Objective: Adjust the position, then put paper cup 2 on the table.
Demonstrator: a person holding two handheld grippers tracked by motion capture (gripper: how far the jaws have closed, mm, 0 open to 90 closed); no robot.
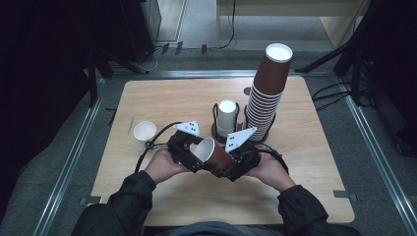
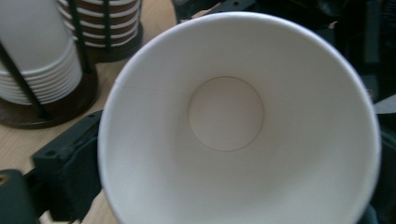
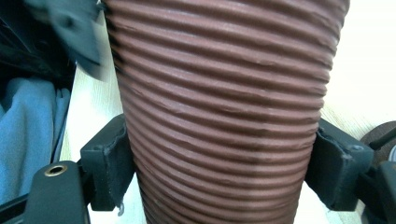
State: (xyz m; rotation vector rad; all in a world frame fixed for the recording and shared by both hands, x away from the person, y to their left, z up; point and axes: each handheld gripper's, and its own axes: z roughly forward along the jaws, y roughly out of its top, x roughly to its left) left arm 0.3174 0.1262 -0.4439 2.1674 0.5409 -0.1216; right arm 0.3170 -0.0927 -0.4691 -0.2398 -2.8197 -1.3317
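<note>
Lying between right gripper (image 3: 219, 163) fingers (image 3: 105, 161), brown cup (image 3: 224, 107), sideways

High view overhead facing forward, gripper views close (sharing brown cup (image 1: 216, 156)).

Pale wood counter (image 1: 162, 98), rounded corners, centre frame. Grey floor (image 1: 196, 19) around it, metal rails (image 1: 69, 162) along the sides. Black cables (image 1: 334, 91) at 3 o'clock. Light wooden furniture (image 1: 339, 19) at 1 o'clock. Dark surroundings left and right; dim light.

Ribbed brown paper cup (image 1: 216, 155), matt white inside; wood-grain table (image 1: 162, 98)
</note>
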